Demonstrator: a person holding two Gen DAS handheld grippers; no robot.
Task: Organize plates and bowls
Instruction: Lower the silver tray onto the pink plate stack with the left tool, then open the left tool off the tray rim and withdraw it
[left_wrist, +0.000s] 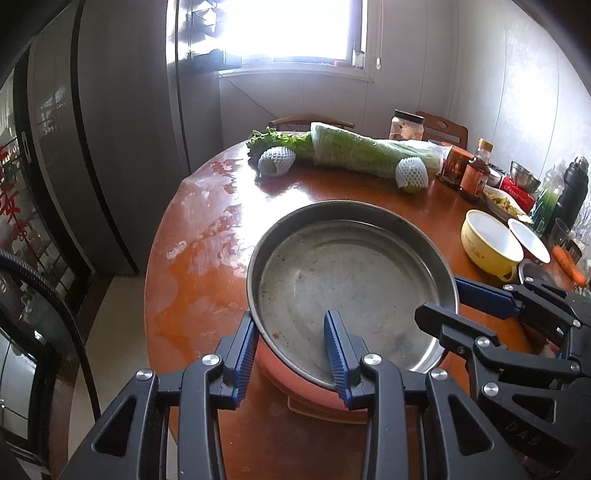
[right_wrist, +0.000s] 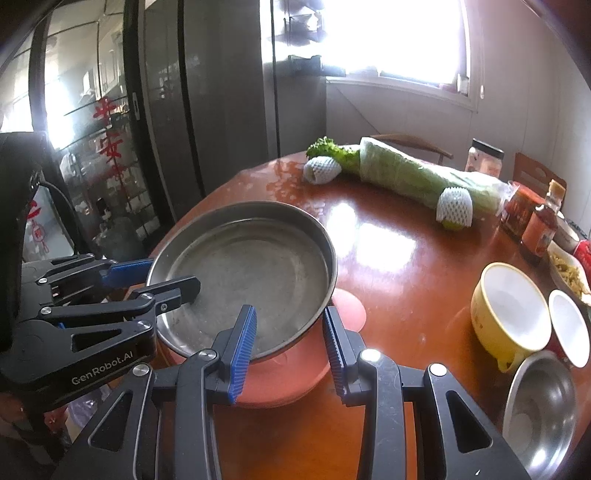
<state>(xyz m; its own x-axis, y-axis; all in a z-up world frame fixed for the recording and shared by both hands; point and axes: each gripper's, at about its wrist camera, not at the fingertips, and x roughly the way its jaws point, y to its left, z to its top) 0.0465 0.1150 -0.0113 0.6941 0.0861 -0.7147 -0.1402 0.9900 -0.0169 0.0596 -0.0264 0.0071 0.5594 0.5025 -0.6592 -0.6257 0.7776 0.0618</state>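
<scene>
A round steel pan (left_wrist: 354, 280) sits on a salmon-pink plate (left_wrist: 317, 398) on the brown round table (left_wrist: 207, 258). My left gripper (left_wrist: 291, 354) is open, its jaws astride the pan's near-left rim. My right gripper (right_wrist: 290, 339) is open too, astride the pan's (right_wrist: 251, 269) near-right rim, above the pink plate (right_wrist: 280, 384). Each gripper shows in the other's view: the right (left_wrist: 454, 299) and the left (right_wrist: 162, 277). A yellow bowl (right_wrist: 509, 314), a red-sided white bowl (right_wrist: 570, 332) and a small steel bowl (right_wrist: 539, 410) stand to the right.
Wrapped cabbage (left_wrist: 369, 151), lettuce and two foam-netted fruits (left_wrist: 277, 160) lie at the table's far side. Jars, sauce bottles (left_wrist: 476, 173), a flask, a dish of food and a carrot (left_wrist: 569, 262) crowd the right edge. A dark cabinet (left_wrist: 55, 166) stands left.
</scene>
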